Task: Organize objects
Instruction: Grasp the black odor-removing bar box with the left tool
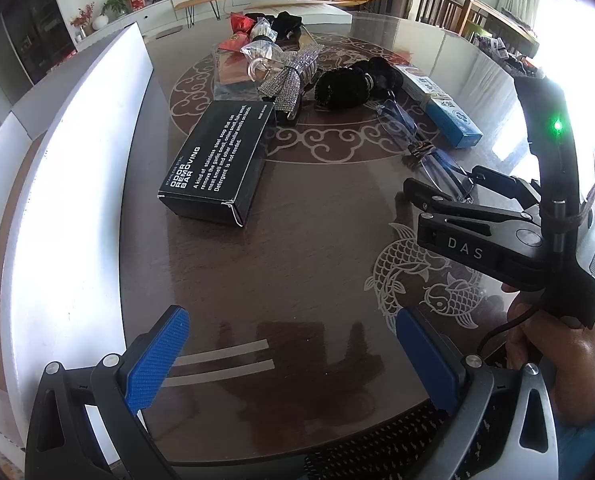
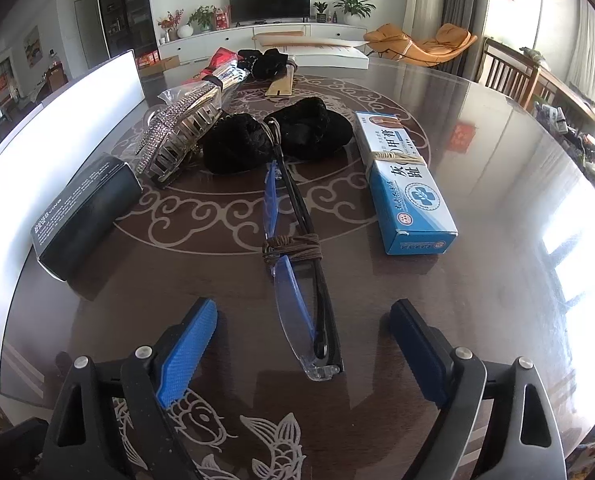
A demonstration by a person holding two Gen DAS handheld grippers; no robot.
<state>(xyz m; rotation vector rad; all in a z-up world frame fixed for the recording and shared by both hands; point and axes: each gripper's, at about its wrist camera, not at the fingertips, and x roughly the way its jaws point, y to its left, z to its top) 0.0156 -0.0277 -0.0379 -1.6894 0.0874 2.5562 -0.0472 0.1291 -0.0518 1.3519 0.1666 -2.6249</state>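
Note:
Folded glasses [image 2: 297, 264] with blue-tinted lenses, bound by brown string, lie lengthwise on the dark table. Their near end sits between the fingers of my right gripper [image 2: 303, 346], which is open, its blue pads [image 2: 189, 350] well clear of the frame on both sides. From the left wrist view the right gripper [image 1: 443, 184] hovers over the glasses [image 1: 429, 152]. My left gripper [image 1: 293, 360] is open above bare tabletop with nothing between its fingers. A black carton [image 1: 221, 160] lies ahead of it.
A blue medicine box [image 2: 405, 184] lies right of the glasses. Black furry pieces [image 2: 273, 136] and a rhinestone hair clip [image 2: 177, 136] lie beyond them, with more small items behind. A white box wall [image 1: 77, 160] runs along the left. A hand [image 1: 553, 344] holds the right gripper.

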